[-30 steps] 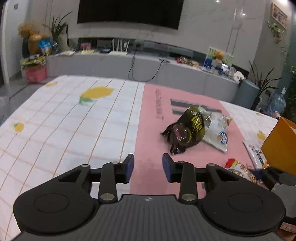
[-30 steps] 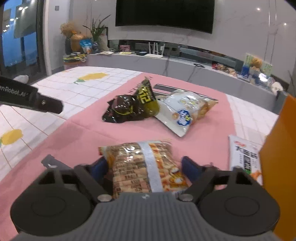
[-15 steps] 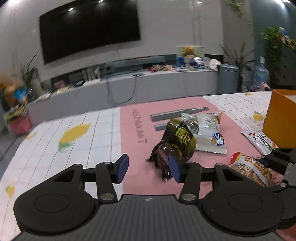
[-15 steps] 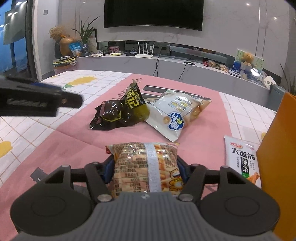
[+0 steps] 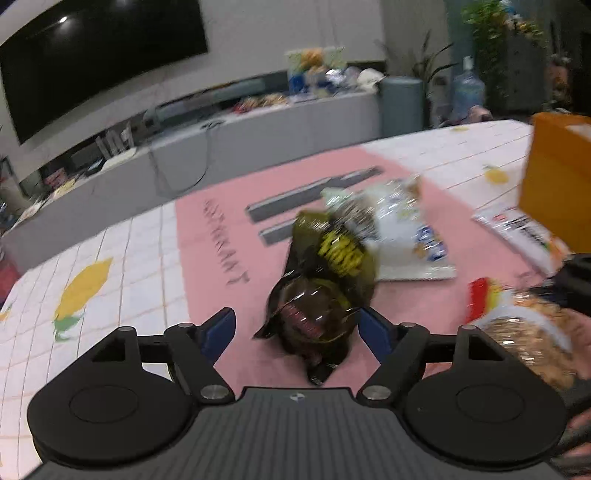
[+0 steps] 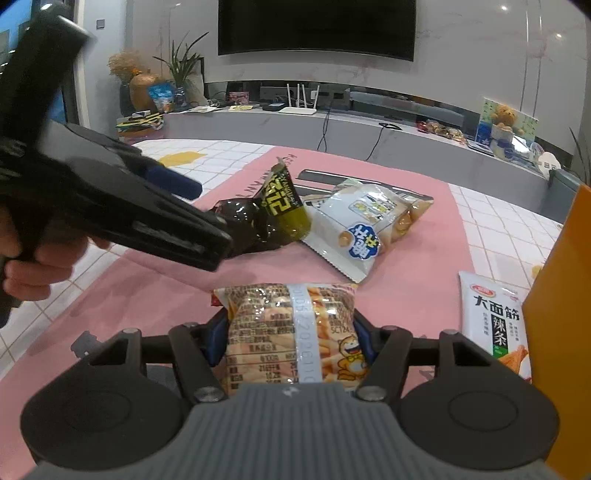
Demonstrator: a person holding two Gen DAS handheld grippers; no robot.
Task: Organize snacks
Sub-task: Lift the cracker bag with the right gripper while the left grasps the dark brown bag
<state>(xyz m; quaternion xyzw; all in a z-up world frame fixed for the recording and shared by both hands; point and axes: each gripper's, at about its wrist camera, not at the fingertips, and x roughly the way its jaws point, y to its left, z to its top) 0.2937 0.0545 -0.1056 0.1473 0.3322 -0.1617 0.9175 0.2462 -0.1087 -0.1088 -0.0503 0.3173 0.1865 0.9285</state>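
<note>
Left tool (image 5: 297,326), jaws just spread wider, is now brought around dark crinkled snack bag (image 5: 321,291), untouched; right tool (image 6: 288,332) is kept pinching orange cracker pack (image 6: 291,332).

wall: black TV (image 6: 316,27) | low grey cabinet (image 6: 332,129): white router (image 6: 297,109), teddy bear (image 6: 503,115) | left: potted plant (image 6: 183,70), vase (image 6: 142,90)
</note>
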